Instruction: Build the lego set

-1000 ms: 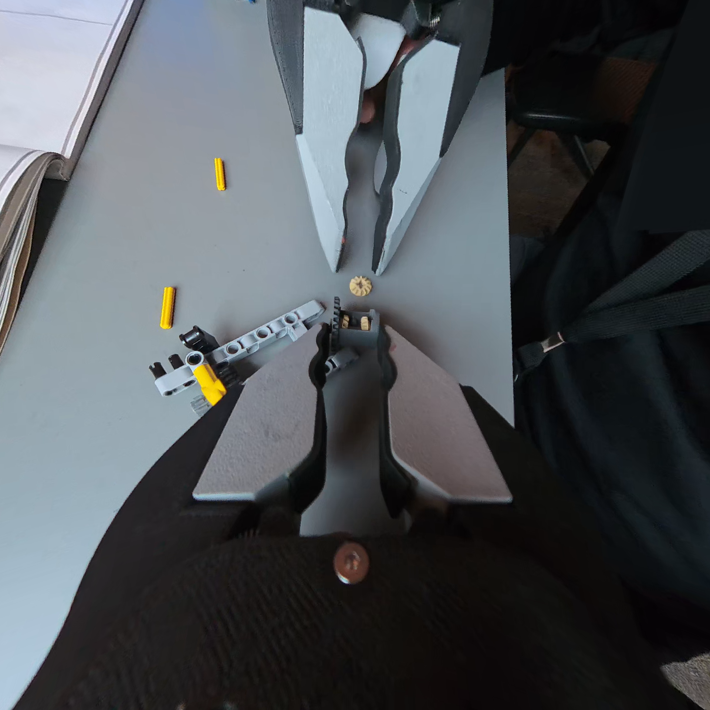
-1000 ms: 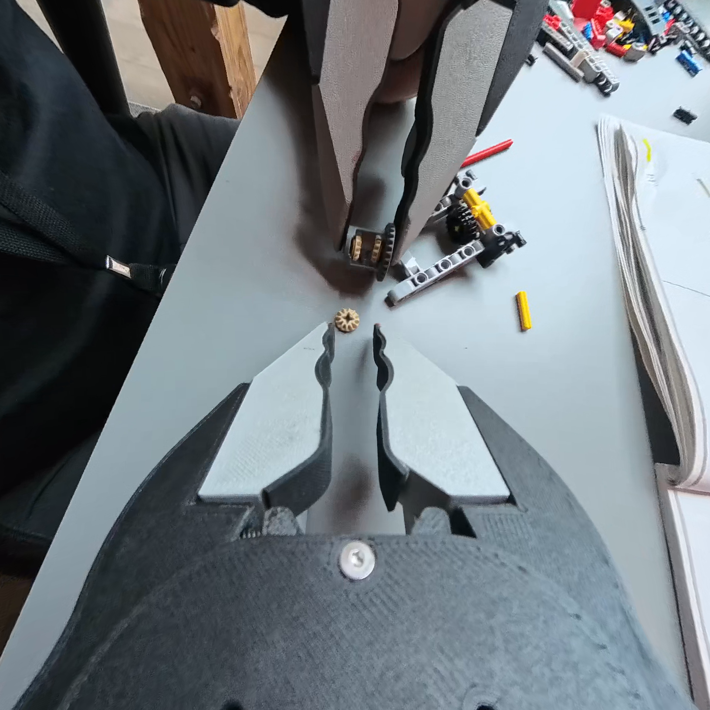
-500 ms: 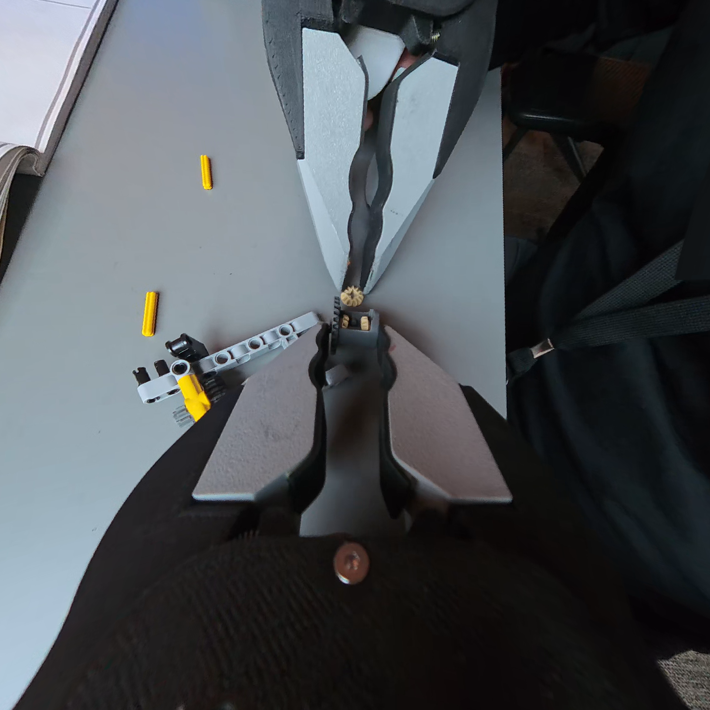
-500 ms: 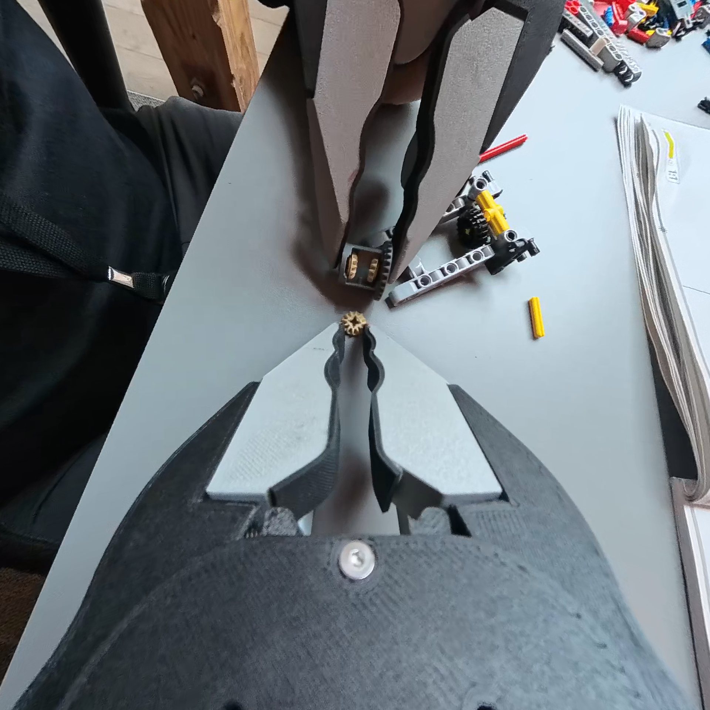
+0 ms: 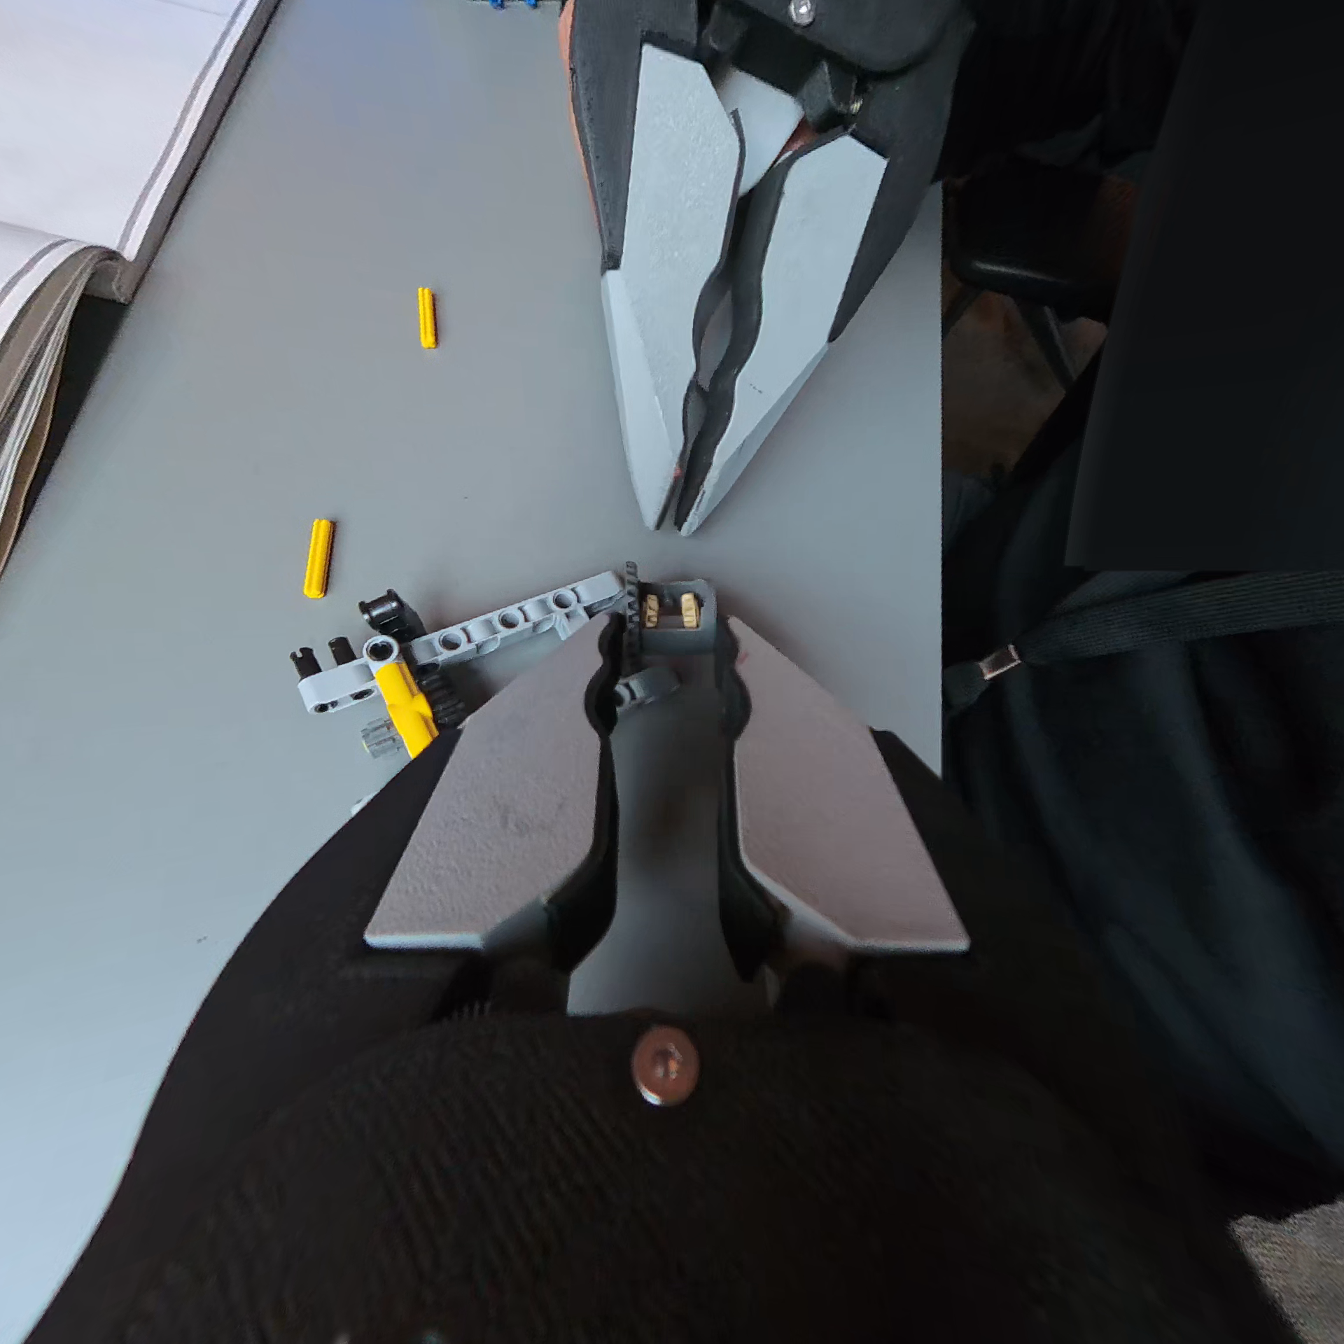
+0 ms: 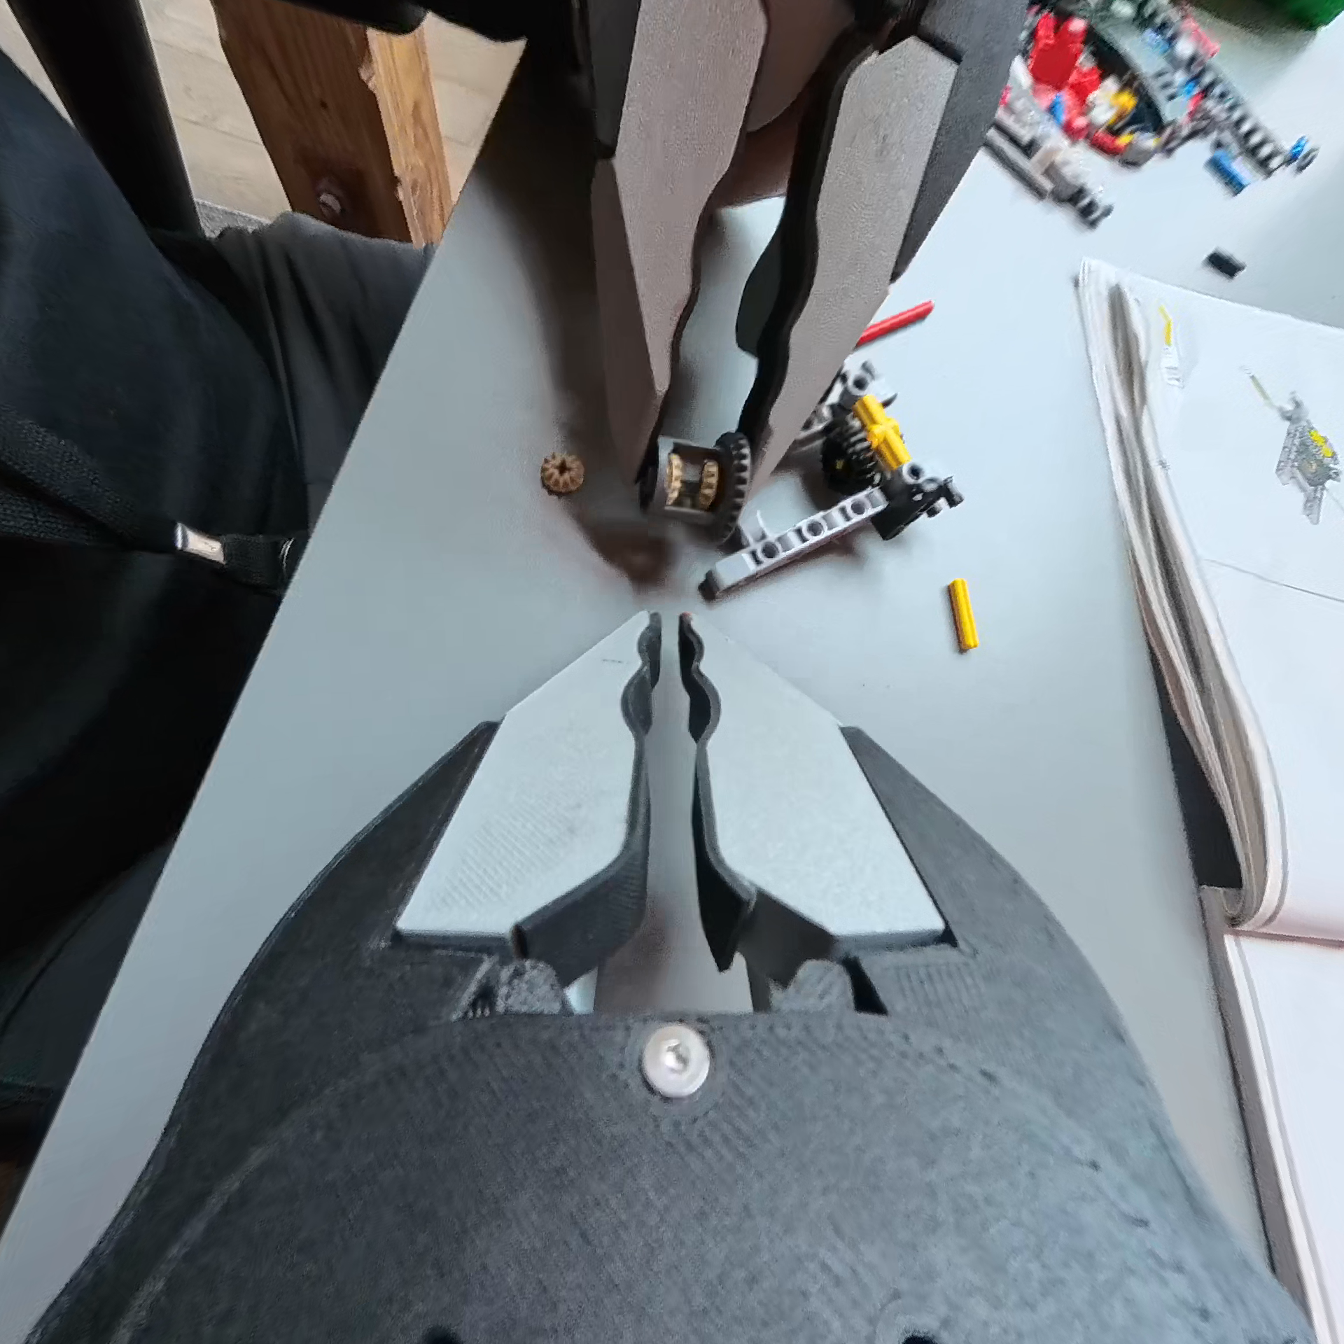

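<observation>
Gearbox clamped in left tool, tan gear lying beside it on grey tabletop, right tool nearly closed, empty.

No writing, number or brand can be read anywhere. The open instruction booklet, lying on the tabletop to the right of the yellow pin, shows only small printed drawings, too small to make out.

Two grippers, two yellow pins, one loose tan gear, one red axle, one open booklet.
</observation>
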